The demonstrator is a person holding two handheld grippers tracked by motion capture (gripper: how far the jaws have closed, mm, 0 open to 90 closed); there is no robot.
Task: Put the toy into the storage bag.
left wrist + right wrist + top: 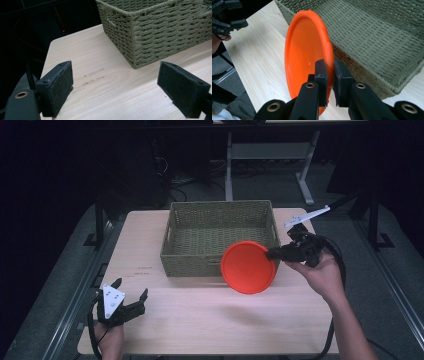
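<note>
- Right gripper view: the right gripper (329, 75) pinches the rim of the orange plate (304, 55), held tilted above the table (262, 57), at the near wall of the woven basket (374, 32).
- Left gripper (115, 87) rests with jaws wide apart, holding nothing.

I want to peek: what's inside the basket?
The basket shows just its woven floor. The orange plate, clamped in the right hand-held gripper, covers its near right corner.
</note>
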